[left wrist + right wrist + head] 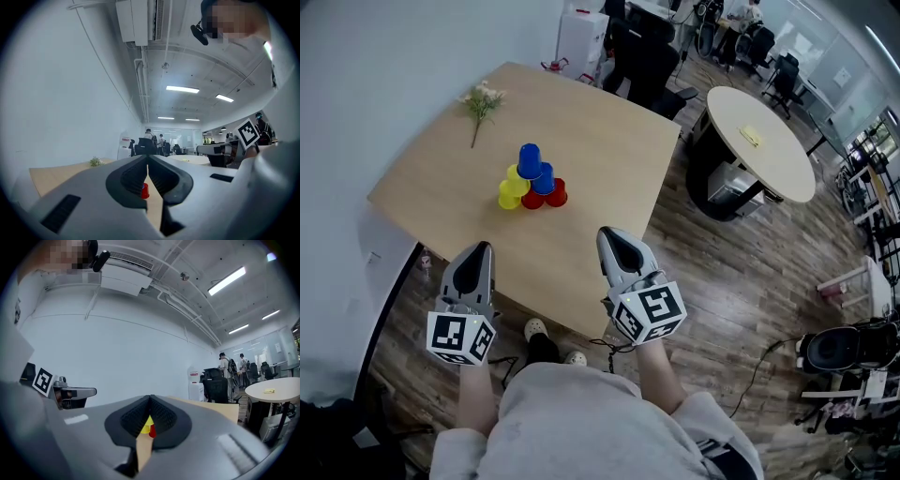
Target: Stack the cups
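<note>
Hovering by the counter's (600, 141) near edge, left gripper (477, 253) and right gripper (614, 236) are both clenched and empty. Cups (532, 180) sit pyramided mid-counter, well apart. Probably best to stay level and clear of the stack.

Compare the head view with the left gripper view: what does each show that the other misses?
Only the head view: the full cup pyramid of blue, yellow and red cups, and the floor around the wooden table. Only the left gripper view: ceiling lights, the air unit, and the left hand-held gripper up close, jaws together and empty. Both: that table, the flower sprig, one red cup and the round table.
</note>
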